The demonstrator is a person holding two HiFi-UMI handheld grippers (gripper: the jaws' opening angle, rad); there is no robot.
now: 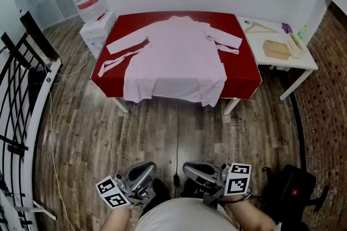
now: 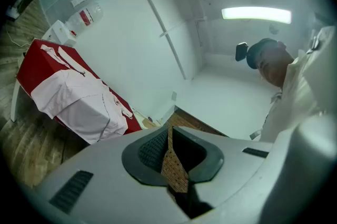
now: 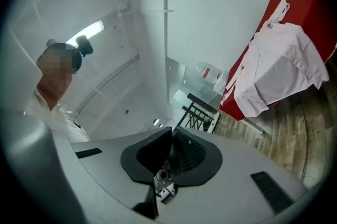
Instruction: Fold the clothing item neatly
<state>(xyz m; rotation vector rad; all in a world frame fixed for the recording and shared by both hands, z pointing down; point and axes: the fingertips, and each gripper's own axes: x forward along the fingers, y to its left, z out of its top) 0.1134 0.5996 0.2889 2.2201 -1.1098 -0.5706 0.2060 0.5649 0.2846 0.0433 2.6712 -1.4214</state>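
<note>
A pale pink robe-like garment [image 1: 176,56] lies spread on the red table [image 1: 246,81], sleeves out to both sides, its hem hanging over the near edge. It also shows far off as the garment [image 2: 79,99] and the garment [image 3: 281,68] in the two gripper views. My left gripper [image 1: 142,174] and right gripper [image 1: 196,171] are held low against my body, well back from the table. Both are shut with nothing between the jaws: left gripper [image 2: 169,136], right gripper [image 3: 171,141].
A white side table [image 1: 282,56] at the right carries a wooden hanger [image 1: 259,27] and a cardboard box [image 1: 276,49]. A water dispenser [image 1: 89,5] stands at the back left, a black rack [image 1: 24,78] on the left, and a black chair [image 1: 295,192] near my right. Wooden floor lies between me and the table.
</note>
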